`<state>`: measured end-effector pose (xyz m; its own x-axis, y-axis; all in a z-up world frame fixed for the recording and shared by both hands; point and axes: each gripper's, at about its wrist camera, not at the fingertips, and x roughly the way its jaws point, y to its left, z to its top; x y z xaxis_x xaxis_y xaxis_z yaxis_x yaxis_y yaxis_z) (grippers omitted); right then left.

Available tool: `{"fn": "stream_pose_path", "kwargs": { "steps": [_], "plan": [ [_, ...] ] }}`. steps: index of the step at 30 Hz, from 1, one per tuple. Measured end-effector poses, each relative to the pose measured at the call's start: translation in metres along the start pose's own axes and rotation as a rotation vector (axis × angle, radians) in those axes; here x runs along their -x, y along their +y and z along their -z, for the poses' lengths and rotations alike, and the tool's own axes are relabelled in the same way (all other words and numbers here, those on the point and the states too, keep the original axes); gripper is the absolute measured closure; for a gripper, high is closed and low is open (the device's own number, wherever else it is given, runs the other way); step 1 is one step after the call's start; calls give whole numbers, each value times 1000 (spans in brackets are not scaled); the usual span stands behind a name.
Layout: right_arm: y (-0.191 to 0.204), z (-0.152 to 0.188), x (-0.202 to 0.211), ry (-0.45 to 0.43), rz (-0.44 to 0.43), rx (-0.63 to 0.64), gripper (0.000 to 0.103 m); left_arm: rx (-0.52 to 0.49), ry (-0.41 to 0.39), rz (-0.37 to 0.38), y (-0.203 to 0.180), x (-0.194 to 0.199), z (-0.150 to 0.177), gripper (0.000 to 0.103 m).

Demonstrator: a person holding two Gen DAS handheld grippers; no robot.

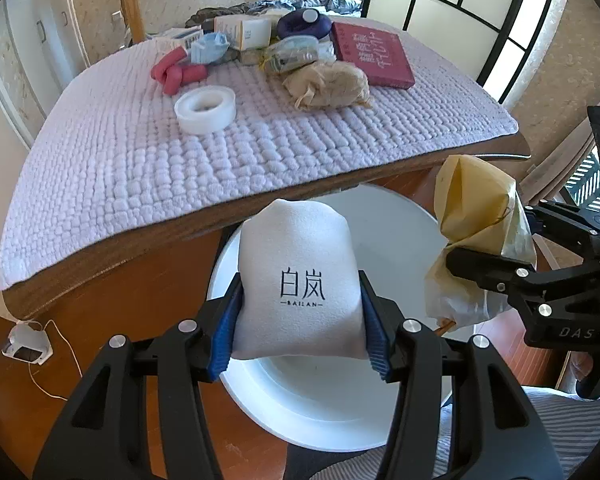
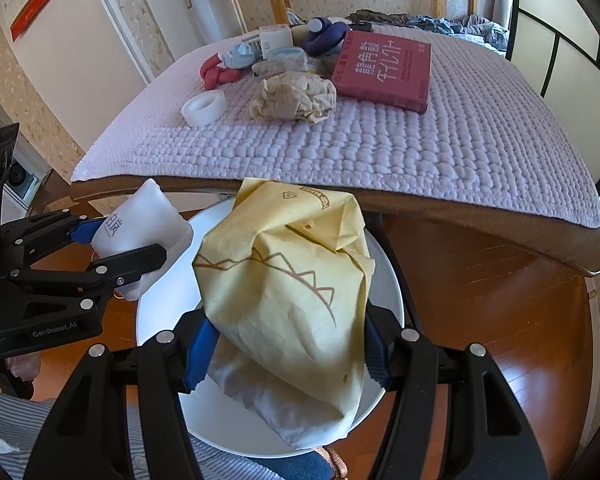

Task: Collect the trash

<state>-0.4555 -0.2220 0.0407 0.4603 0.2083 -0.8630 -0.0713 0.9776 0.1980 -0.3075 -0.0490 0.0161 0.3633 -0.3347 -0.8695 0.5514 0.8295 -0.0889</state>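
My left gripper (image 1: 300,324) is shut on a white soft pouch (image 1: 298,280) printed "BAILAN", held above the white round bin (image 1: 328,408) on the floor in front of the table. My right gripper (image 2: 286,344) is shut on a crumpled yellow paper bag (image 2: 288,300), also held over the bin (image 2: 392,292). In the left wrist view the right gripper (image 1: 476,268) and its bag (image 1: 480,208) are to the right. In the right wrist view the left gripper (image 2: 120,248) with the pouch (image 2: 144,216) is at the left. A crumpled brown paper wad (image 1: 328,84) (image 2: 292,96) lies on the table.
The table carries a white quilted mat (image 1: 180,160), a tape roll (image 1: 205,107), a pink twisted object (image 1: 176,72), a red book (image 1: 372,54), small boxes (image 1: 244,32), a blue mask (image 1: 212,48) and a purple object (image 1: 304,24). A white charger with a cable (image 1: 26,344) lies on the wooden floor.
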Motion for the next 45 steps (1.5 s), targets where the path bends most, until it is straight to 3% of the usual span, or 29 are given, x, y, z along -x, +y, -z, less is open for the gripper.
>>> {"fn": "stream_pose_path", "kwargs": {
  "steps": [45],
  "plan": [
    [4,1,-44,97,39,-22,43,-30,96,-25,-10,-48,7,48]
  ]
}}
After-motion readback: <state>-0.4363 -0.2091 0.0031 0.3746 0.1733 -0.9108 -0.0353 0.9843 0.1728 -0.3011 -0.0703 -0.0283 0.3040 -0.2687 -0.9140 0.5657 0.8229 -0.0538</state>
